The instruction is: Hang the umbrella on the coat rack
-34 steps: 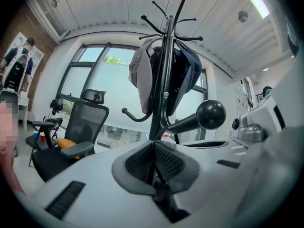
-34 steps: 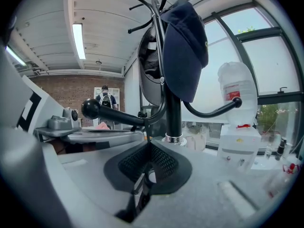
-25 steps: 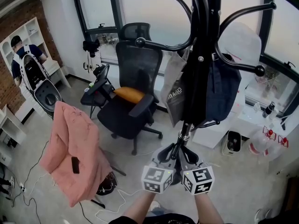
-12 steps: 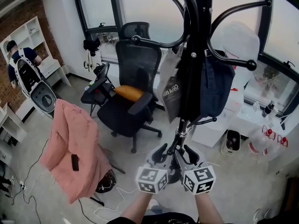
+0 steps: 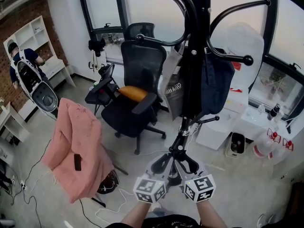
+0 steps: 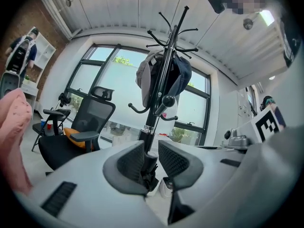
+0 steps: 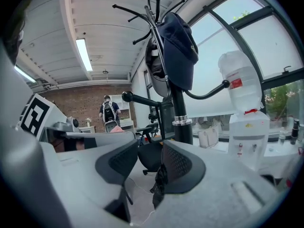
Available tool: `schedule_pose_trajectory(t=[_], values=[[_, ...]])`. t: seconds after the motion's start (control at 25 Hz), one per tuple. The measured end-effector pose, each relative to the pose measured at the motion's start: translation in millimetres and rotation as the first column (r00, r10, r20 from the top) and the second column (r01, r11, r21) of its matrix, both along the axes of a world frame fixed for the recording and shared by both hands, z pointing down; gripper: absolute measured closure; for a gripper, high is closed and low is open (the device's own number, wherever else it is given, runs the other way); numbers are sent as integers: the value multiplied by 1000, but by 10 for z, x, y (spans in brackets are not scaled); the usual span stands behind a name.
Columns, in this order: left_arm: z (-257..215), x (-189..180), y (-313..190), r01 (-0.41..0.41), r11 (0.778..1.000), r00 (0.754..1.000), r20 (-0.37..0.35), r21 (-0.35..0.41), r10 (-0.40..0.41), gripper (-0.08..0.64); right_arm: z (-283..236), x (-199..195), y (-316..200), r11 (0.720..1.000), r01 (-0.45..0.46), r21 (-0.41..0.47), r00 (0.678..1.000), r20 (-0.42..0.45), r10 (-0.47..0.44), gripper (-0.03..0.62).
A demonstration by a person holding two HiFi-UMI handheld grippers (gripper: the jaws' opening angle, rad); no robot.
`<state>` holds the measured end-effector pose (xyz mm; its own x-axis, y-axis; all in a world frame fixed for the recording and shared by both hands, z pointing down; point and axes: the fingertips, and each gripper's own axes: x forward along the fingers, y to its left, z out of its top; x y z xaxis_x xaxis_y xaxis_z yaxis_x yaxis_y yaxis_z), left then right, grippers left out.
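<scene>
coat rack (image 5: 195, 56): black, fills the middle of the head view. its top is cut off by the frame and its foot is hidden behind both grippers. office chair (image 5: 137, 103): black mesh with an orange cushion (image 5: 133, 93), left of the rack and well apart from it. pink jacket (image 5: 78, 148): further left of the rack, draped over something it hides completely. water dispenser (image 5: 243, 75): white, right of the rack, partly covered by a rack hook and the hanging clothes. navy garment (image 5: 219, 82): hangs on the rack's right side. grey tote bag (image 5: 173, 87): hangs on the rack's left side, its print too small to read. person (image 5: 26, 70) with a backpack: far left of the rack, tiny.

umbrella (image 6: 147, 167): black, folded, slim. it is black on black against the rack pole, so its upper part and the hook it is on can't be made out. only its ragged dark lower end is clear, low by the rack's pole.

left gripper (image 6: 151, 144): clamped on that lower end, which fills the narrow gap between the pads.

right gripper (image 7: 150, 147): released, jaws have just been opening and stand wide. the umbrella end hangs between them against one pad, the other pad is clear.
</scene>
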<state>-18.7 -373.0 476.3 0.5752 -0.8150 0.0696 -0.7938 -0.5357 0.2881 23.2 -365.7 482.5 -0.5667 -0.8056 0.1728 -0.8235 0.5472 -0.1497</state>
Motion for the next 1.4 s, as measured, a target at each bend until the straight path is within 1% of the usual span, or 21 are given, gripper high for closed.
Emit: schedule_pose_trajectory(t=[0.12,0.32,0.44,0.56,0.72,0.8,1.04,1.16,1.24,1.4], values=[[114,-12,143,10,1000,1000,22,-10,-10,483,112,-20,121,1000,19,-20,1000,-14,-19,434],[372,7,389,19,998,998,53,-67,-16,483,332,-18,356,996,47,-69,999,-15,-48,437],[498,26,553,21,995,998,63,-94,-15,483,457,-20,518,994,60,-94,997,-35,-64,448],[629,43,719,26,992,997,69,-124,-17,483,568,-36,687,991,75,-112,996,-49,-81,477],[786,80,926,28,986,996,83,-162,-14,485,646,-86,874,989,90,-115,993,-62,-98,559],[855,91,1000,27,982,996,88,-185,-11,493,683,-113,952,989,95,-114,992,-73,-104,588],[1049,105,1233,39,973,995,102,-229,-16,500,924,-104,1261,981,115,-158,986,-105,-132,588],[1162,153,1374,39,966,992,122,-256,-8,506,1027,-69,1382,975,119,-188,984,-106,-141,588],[1230,189,1456,38,962,990,139,-272,0,522,1067,-48,1442,972,124,-200,982,-116,-149,588],[1284,222,1548,36,960,989,151,-278,7,525,1128,6,1534,971,108,-215,982,-126,-138,588]])
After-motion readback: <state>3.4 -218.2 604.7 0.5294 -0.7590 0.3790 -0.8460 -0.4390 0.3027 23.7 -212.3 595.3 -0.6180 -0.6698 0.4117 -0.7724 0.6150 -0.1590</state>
